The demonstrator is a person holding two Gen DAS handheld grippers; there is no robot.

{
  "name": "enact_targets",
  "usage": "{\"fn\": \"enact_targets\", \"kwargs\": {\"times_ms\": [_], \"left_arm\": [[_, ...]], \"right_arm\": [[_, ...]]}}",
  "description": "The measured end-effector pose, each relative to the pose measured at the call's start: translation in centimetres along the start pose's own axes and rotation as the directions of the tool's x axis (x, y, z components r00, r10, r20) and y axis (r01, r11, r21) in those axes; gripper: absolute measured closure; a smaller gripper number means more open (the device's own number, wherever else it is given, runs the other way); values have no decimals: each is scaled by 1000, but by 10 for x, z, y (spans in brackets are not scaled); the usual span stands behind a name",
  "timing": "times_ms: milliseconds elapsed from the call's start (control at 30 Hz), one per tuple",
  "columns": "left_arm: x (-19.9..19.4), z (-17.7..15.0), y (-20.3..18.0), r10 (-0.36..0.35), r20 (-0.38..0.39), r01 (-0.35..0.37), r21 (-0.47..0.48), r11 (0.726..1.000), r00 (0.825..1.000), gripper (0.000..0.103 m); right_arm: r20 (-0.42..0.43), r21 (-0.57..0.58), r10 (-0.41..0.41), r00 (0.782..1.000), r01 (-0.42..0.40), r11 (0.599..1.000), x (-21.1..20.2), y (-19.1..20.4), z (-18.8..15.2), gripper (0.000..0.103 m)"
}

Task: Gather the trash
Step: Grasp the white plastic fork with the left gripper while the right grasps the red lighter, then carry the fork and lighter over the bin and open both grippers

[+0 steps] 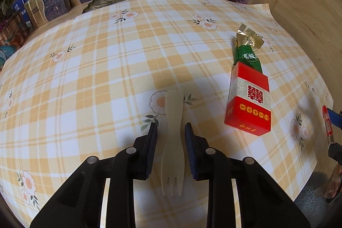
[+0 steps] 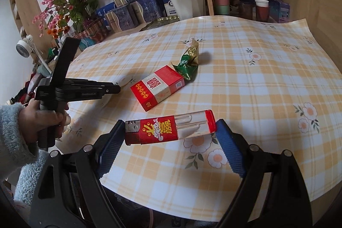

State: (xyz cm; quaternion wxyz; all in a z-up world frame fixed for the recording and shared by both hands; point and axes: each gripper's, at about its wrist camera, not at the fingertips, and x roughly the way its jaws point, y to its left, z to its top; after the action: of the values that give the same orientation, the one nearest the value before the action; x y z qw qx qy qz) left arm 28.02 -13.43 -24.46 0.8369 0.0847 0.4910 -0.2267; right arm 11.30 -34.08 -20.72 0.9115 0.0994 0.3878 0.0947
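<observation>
Left gripper (image 1: 170, 127) of mine stands open, its blue pads on both sides of the pale flat disposable fork (image 1: 172, 142), not yet touching it. Long axis of the fork runs along my fingers, tines toward me, handle pointing away over the yellow checked tablecloth (image 1: 106, 69). Right gripper (image 2: 170, 127) holds the red lighter with clear tank (image 2: 168, 127) crosswise, just above the cloth. I judge the left jaws only need closing
</observation>
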Motion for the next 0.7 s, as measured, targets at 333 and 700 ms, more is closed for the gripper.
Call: {"fn": "enact_targets", "kwargs": {"times_ms": [333, 700], "left_arm": [[-36, -22, -4, -91, 34, 90, 30, 995, 995, 90], [-128, -107, -11, -229, 65, 226, 46, 973, 971, 90]], "right_arm": [[4, 24, 19, 1000, -19, 1000, -14, 13, -14, 19], [20, 16, 41, 999, -42, 999, -47, 41, -35, 19]]}}
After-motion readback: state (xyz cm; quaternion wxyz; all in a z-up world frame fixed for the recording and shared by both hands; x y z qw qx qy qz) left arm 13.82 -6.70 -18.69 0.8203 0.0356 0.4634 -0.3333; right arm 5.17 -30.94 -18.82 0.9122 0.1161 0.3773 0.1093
